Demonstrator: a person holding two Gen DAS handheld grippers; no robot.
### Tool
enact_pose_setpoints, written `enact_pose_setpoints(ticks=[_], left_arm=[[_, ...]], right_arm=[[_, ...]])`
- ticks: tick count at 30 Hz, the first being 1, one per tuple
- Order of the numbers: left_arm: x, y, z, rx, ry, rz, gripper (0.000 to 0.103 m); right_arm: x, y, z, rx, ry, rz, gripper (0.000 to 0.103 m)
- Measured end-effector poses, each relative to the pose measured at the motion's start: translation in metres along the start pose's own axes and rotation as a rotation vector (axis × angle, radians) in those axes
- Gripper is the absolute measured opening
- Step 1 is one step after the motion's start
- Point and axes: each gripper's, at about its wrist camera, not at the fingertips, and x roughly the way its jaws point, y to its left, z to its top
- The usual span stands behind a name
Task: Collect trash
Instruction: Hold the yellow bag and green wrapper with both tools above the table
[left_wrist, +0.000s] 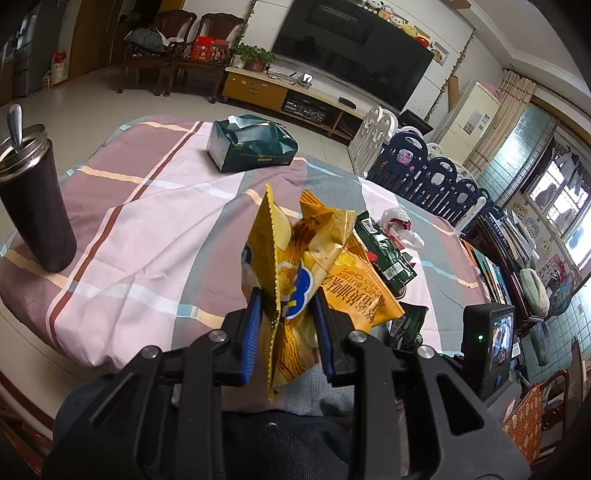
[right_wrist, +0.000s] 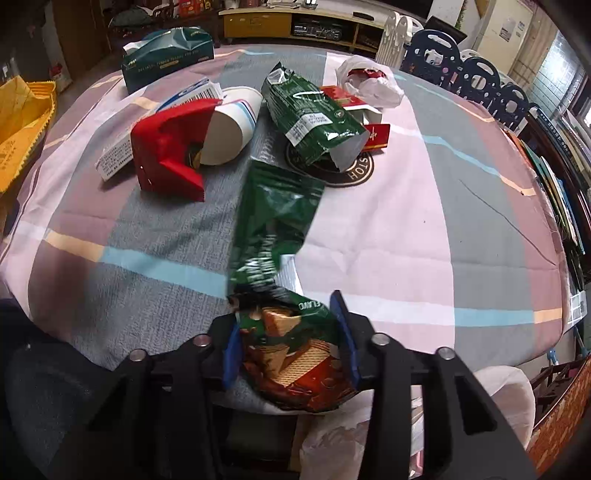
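Observation:
My left gripper is shut on a crumpled yellow chip bag, which stands up between its blue pads above the plaid tablecloth. My right gripper is shut on the near end of a long green wafer wrapper at the table's front edge, with the wrapper bunched between both pads. More trash lies beyond it: a torn red carton, a tipped paper cup, an open green foil bag, a red cigarette box and a crumpled white plastic bag.
A dark green tissue box sits at the table's far side and a tall black tumbler with a spoon stands at the left. A white plastic bag hangs below the right gripper. Chairs and a dark fence line the right.

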Motion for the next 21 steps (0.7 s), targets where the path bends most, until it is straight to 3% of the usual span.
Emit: enact_pose_setpoints(ticks=[21], left_arm=[[-0.025, -0.034, -0.006, 0.116, -0.061, 0.059, 0.028]], right_arm=[[-0.086, -0.04, -0.012, 0.086, -0.17, -0.046, 0.037]])
